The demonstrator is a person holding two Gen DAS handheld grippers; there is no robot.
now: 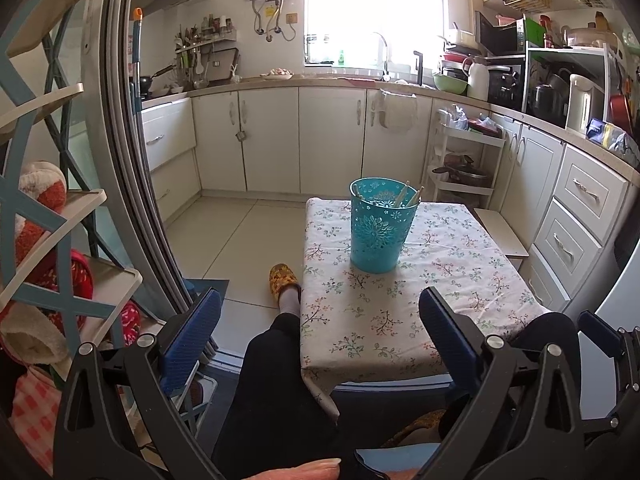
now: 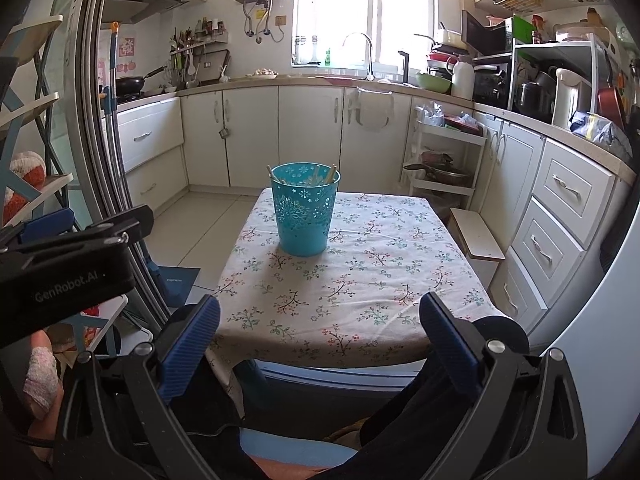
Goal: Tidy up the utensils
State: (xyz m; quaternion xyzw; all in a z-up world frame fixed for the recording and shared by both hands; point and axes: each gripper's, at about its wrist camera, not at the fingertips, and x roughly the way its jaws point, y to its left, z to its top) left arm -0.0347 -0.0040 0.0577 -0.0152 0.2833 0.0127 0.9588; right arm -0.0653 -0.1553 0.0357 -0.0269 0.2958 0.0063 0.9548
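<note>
A teal plastic holder (image 1: 382, 224), round, tapering toward its base and pierced with flower cut-outs, stands upright on the far half of a small table (image 2: 360, 280), well apart from both grippers. Inside it lean several pale wooden utensils (image 1: 408, 194), chopstick-like, only their tips showing above the rim; what kind they are lower down is hidden by the wall. The table is draped in a cream cloth printed with small branches and blossoms, hanging slightly creased over the near edge. The left gripper (image 1: 320, 332) hovers near that edge with its ribbed blue pads spread wide apart and nothing between them. The right gripper (image 2: 320, 336) sits likewise, pads parted and empty. A foot in a yellow patterned slipper (image 1: 283, 280) rests on the pale tiled floor beside the table.
</note>
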